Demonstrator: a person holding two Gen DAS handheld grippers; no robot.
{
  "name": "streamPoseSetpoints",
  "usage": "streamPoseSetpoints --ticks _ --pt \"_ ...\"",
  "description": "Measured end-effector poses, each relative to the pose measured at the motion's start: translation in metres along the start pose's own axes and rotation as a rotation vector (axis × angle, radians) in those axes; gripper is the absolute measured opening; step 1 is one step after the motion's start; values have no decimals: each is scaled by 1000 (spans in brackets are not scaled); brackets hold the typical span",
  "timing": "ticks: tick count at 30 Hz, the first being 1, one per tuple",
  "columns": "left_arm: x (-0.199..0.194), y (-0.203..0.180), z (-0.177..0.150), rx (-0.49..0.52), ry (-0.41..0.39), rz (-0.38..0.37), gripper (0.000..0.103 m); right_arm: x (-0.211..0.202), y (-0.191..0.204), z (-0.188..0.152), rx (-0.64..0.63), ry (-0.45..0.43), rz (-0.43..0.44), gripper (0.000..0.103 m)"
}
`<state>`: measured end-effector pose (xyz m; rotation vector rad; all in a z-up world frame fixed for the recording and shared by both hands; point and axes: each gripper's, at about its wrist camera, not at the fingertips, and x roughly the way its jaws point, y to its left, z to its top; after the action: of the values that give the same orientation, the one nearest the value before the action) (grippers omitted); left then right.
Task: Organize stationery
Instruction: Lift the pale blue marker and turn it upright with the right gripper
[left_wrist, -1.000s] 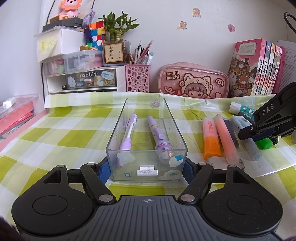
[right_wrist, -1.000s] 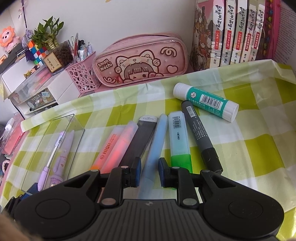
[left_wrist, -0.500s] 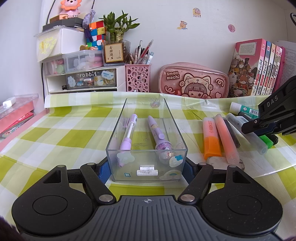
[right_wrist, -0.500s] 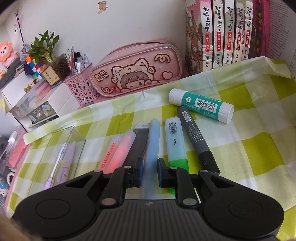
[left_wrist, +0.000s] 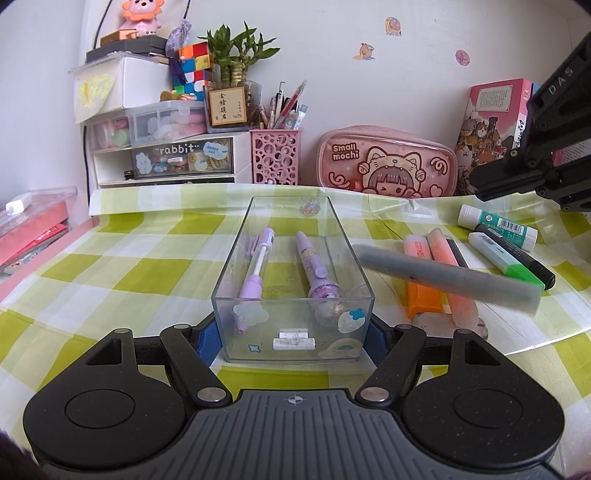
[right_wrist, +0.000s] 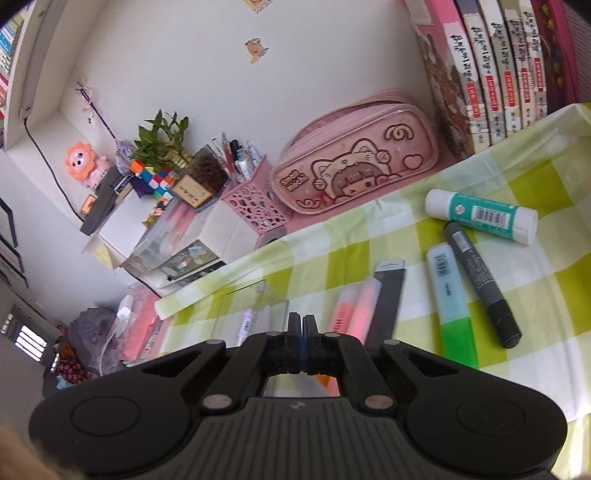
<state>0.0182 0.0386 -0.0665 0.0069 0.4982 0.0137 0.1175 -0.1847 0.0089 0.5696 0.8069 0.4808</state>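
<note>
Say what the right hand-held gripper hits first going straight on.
Probably the checked tablecloth, between the clear box and the orange highlighters. The right hand-held gripper, shut and empty, points down there; depth is unclear, so it might clip the box's corner.

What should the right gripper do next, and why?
Probably open the right gripper and lower it onto the grey-blue pen. Its jaws are shut on nothing, while that pen shows blurred over the orange highlighters, outside the clear box.

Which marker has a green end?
The pale highlighter, lying right beside the black marker. Its near end is bright green; no other marker there shows any green.
</note>
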Motion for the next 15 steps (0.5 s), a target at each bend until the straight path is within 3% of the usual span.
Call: streamPoseSetpoints --ticks 6,15 --pt "1 1 1 3 4 -8 73 16 2 3 -1 21 -35 5" --pt "-1 0 -1 4 -6 -3 73 44 -3 -7 0 131 -34 21"
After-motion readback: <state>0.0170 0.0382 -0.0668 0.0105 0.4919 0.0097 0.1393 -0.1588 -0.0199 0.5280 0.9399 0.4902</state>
